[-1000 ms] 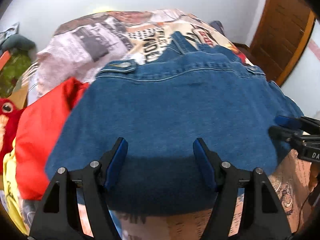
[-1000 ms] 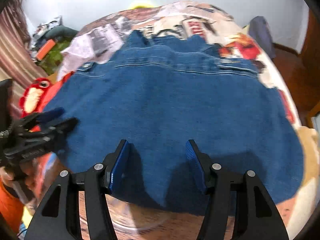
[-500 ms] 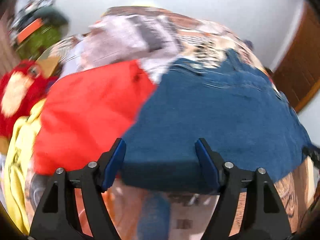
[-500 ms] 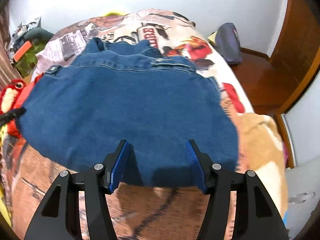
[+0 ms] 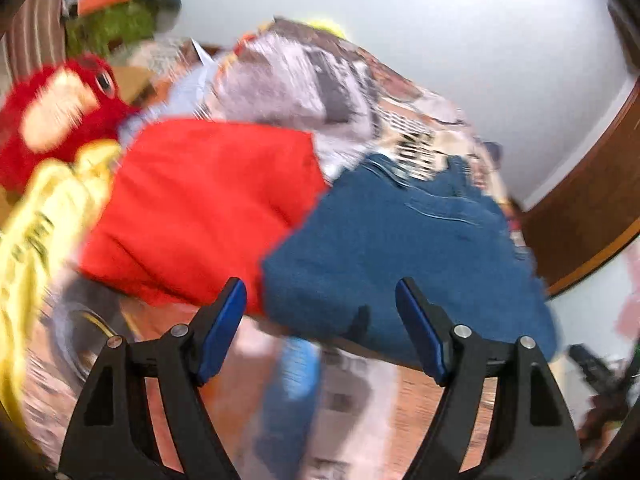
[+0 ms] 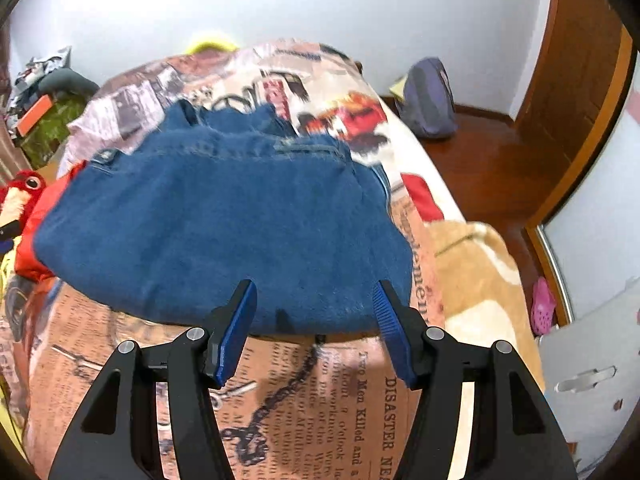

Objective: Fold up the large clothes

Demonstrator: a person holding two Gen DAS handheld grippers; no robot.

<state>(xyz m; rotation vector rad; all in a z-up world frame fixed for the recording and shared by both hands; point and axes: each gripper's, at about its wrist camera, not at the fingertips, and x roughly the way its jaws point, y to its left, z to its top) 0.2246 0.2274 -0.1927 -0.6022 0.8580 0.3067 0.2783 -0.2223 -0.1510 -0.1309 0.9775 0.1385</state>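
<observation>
The denim garment lies folded into a broad slab on the newspaper-print bedspread, its long axis running side to side across the bed, waistband end toward the far wall. The right gripper hangs just off the near folded edge, blue fingers spread wide with nothing between them, and that edge sits straight ahead of the tips. The left gripper is spread wide and empty as well, pointed at the slab's left near corner, where the denim butts against a red garment. That view is smeared with motion, so the exact gap to the cloth is hard to call. A yellow garment and a red plush toy crowd the bed's left edge beyond it. Judging by the lie, the right gripper looks squarer to the denim. Any further fold or lift would want a grip on each end of that near edge, and the left one risks snagging the red cloth instead.
</observation>
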